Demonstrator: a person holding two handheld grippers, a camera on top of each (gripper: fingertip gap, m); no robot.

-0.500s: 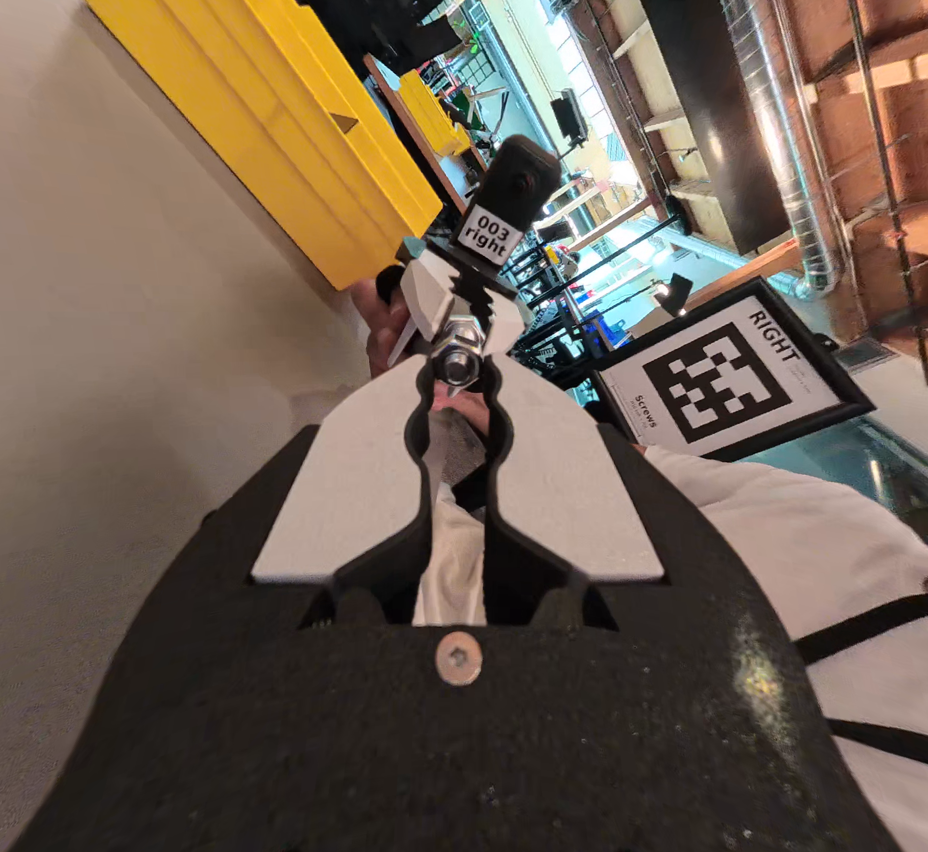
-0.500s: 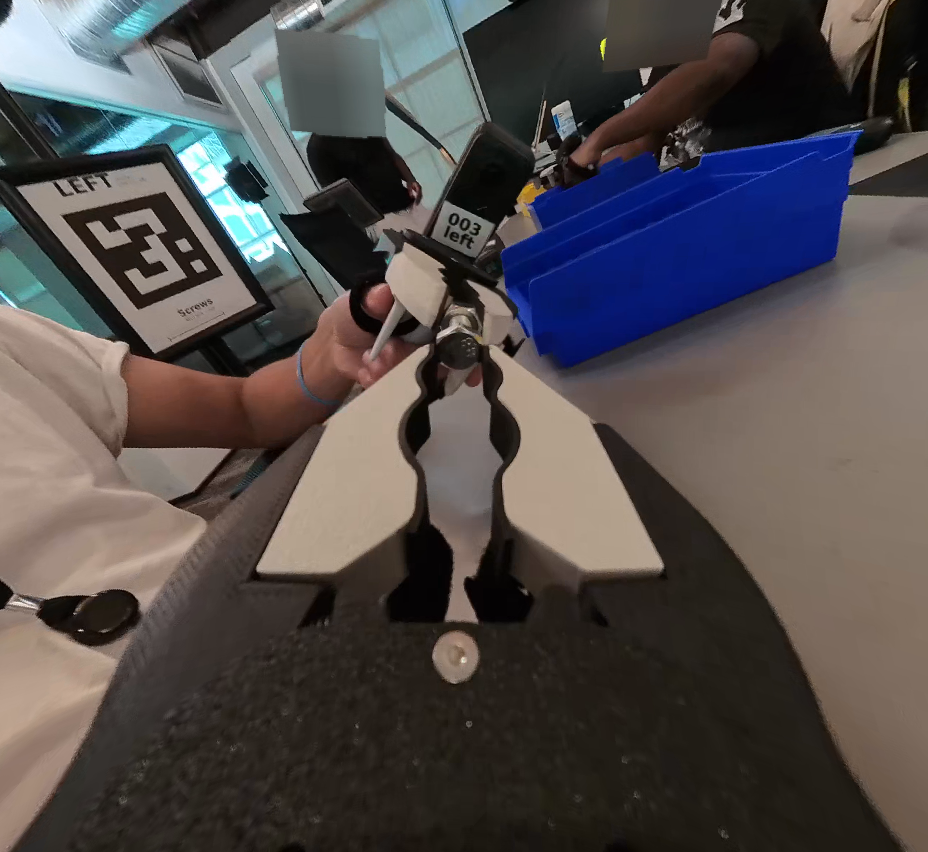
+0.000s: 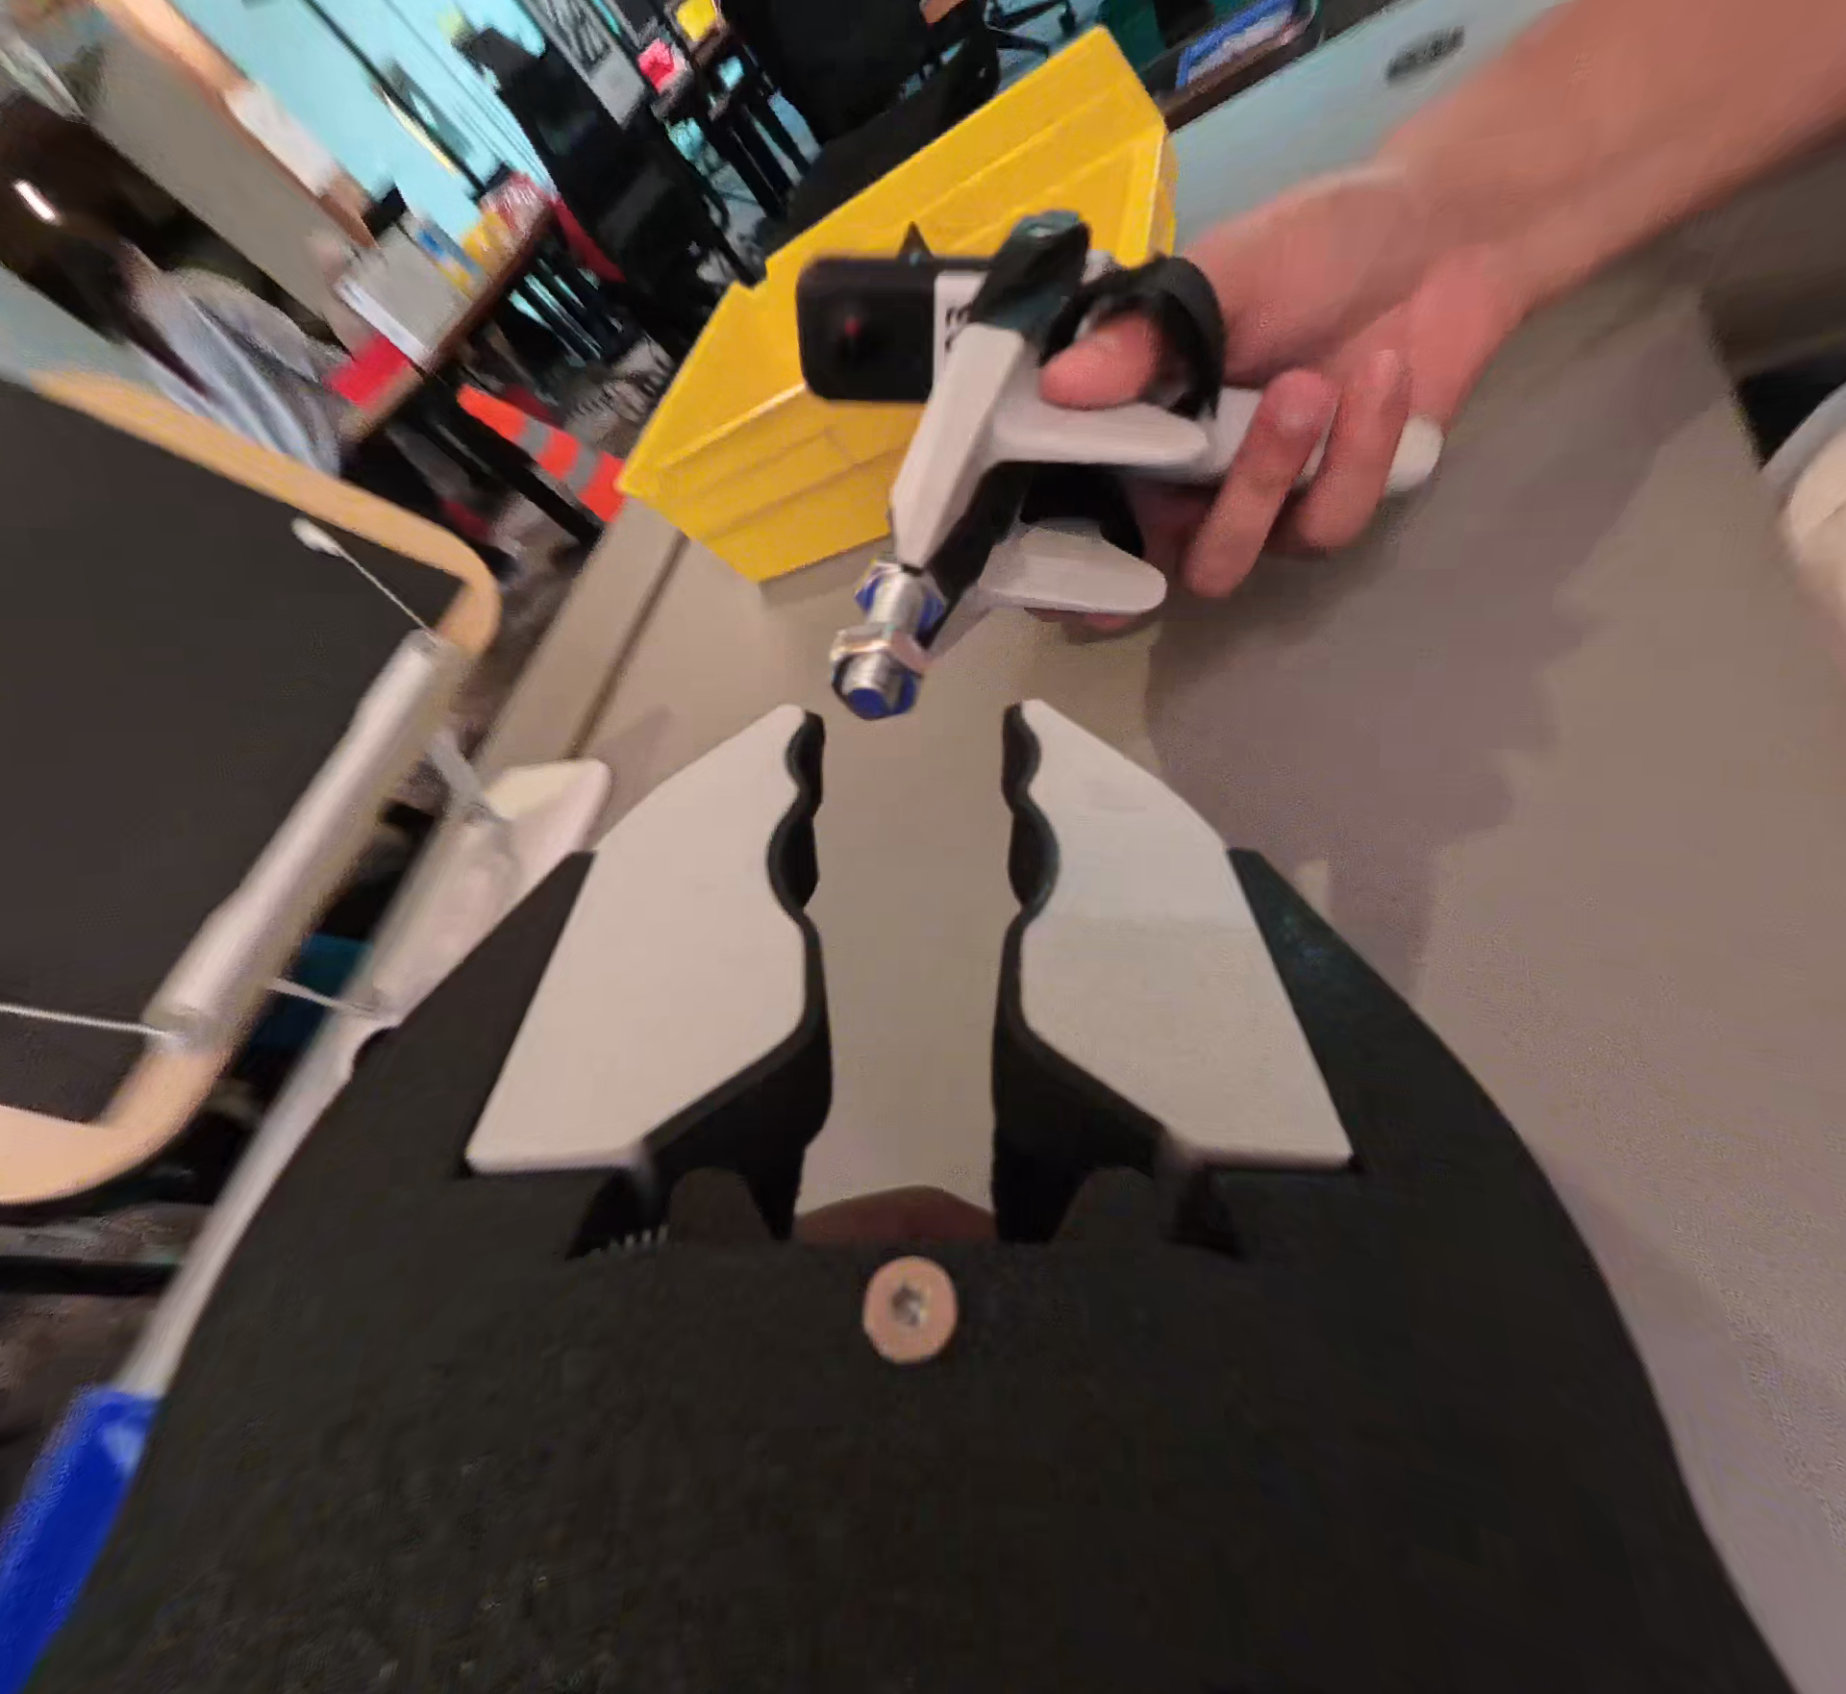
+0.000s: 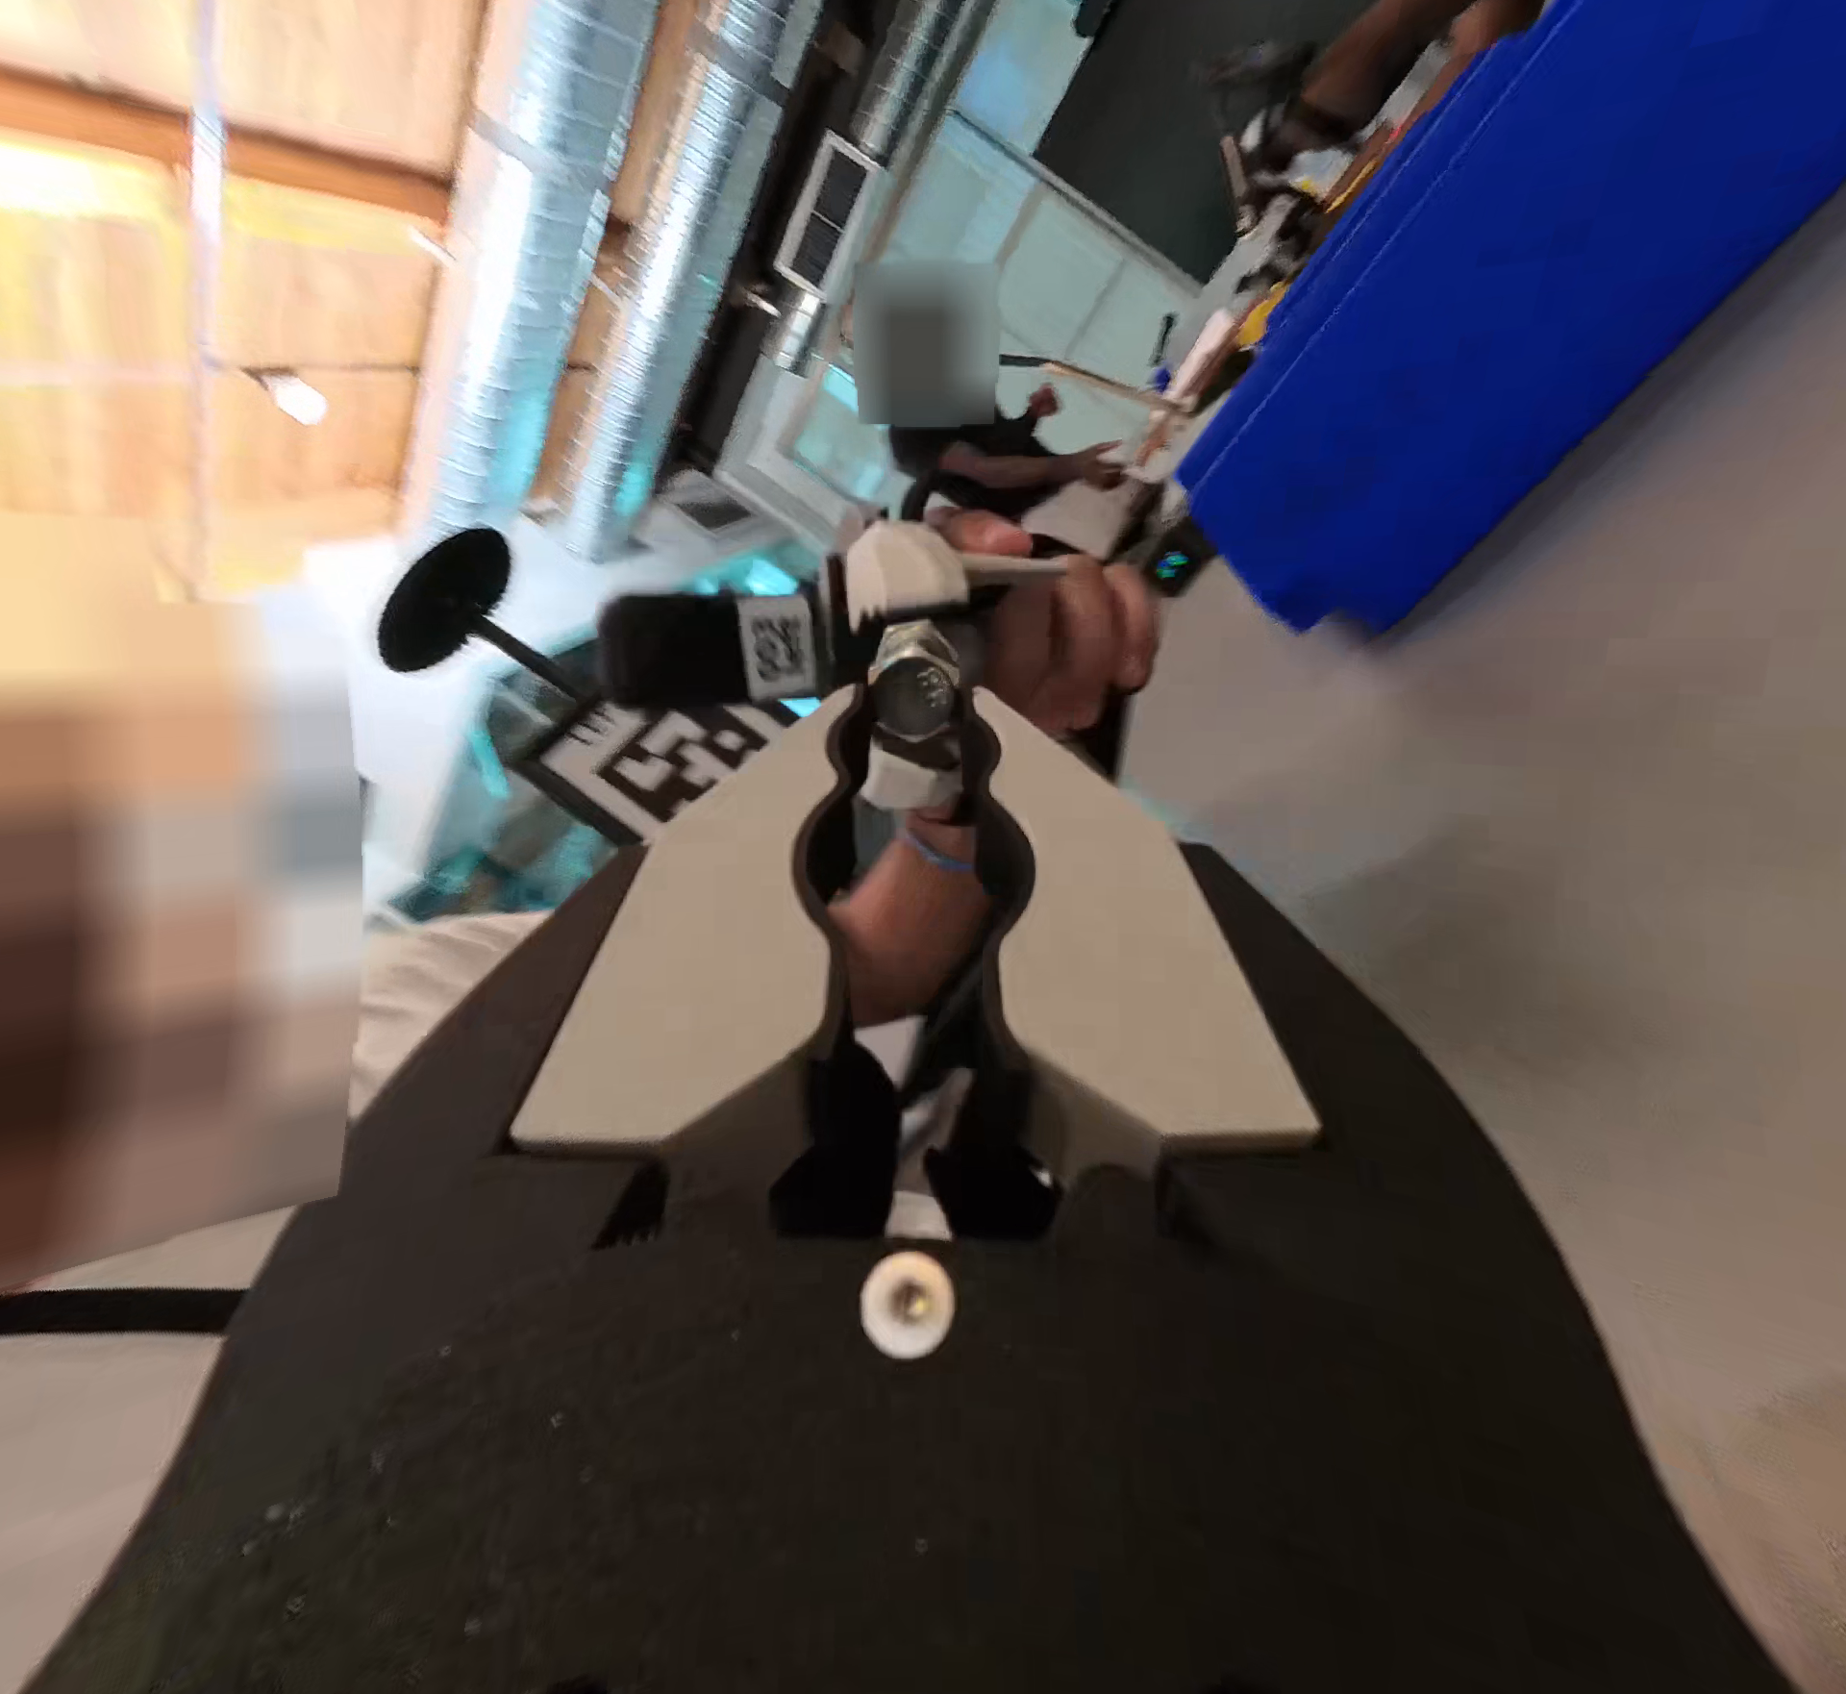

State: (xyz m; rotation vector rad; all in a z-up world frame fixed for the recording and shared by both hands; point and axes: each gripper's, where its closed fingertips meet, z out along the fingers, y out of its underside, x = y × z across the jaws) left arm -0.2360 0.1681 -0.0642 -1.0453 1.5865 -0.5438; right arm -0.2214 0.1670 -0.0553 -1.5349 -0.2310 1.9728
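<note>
One bolt (image 3: 884,647) (nut threaded on) sits clamped in the right jaws (image 4: 914,712), its shank pointing toward the left jaws (image 3: 911,727), wide open and empty, just beyond its tip, above the desk (image 3: 1498,847).

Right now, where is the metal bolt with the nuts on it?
The bolt is clamped in the right gripper, just beyond the open left gripper, above the grey table and near the yellow bin.
</note>
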